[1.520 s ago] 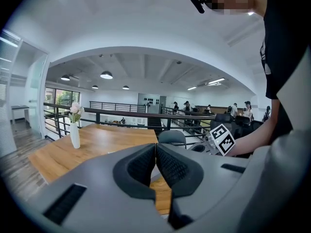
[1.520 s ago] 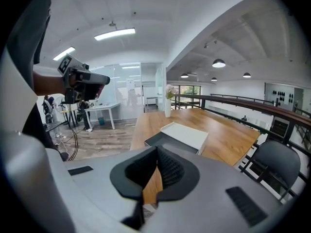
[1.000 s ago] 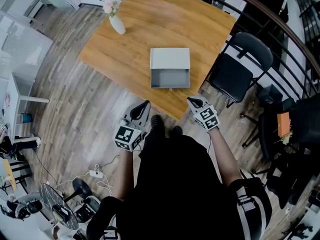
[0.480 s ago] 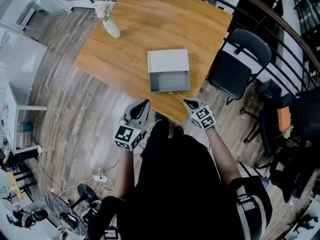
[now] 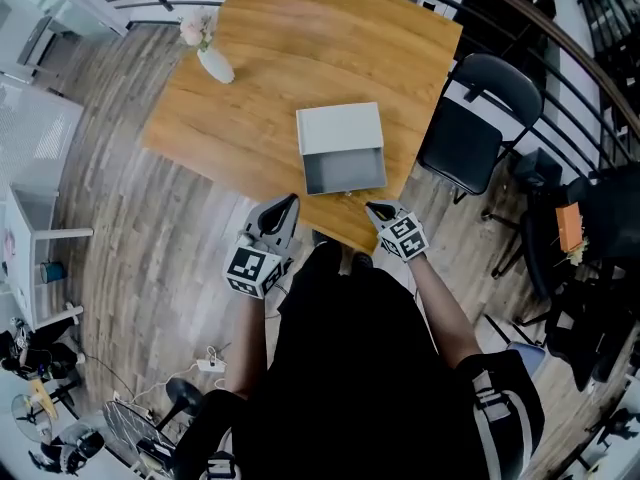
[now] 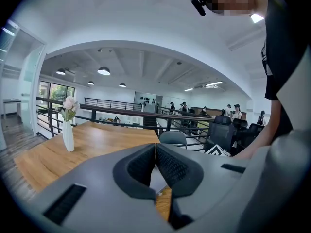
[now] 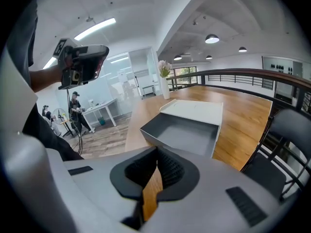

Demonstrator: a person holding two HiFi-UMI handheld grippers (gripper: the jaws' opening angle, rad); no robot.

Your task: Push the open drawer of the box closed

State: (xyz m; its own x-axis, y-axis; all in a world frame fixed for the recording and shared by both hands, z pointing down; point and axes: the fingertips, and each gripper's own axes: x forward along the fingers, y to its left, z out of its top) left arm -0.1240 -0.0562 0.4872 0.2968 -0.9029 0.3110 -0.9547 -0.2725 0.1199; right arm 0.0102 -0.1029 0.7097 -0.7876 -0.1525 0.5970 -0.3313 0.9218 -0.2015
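A grey box [image 5: 339,128] sits on the wooden table [image 5: 260,88], its drawer [image 5: 344,174] pulled out toward me and empty. The drawer [image 7: 182,132] also fills the middle of the right gripper view. My right gripper [image 5: 373,209] is shut with nothing in it, just short of the drawer's front face, at the table's near edge. Off the table's near edge to the left, my left gripper [image 5: 290,204] is also shut and empty. Its own view looks across the table, and the left gripper [image 6: 155,147] tips meet there.
A white vase with pink flowers [image 5: 207,53] stands at the table's far left corner. A black chair [image 5: 472,133] stands right of the table, beside a curved railing [image 5: 560,38]. A white side table [image 5: 35,233] stands on the floor to the left.
Both grippers have moved a little closer to the table's near edge, the right one nearing the drawer front. The drawer stays pulled out as before.
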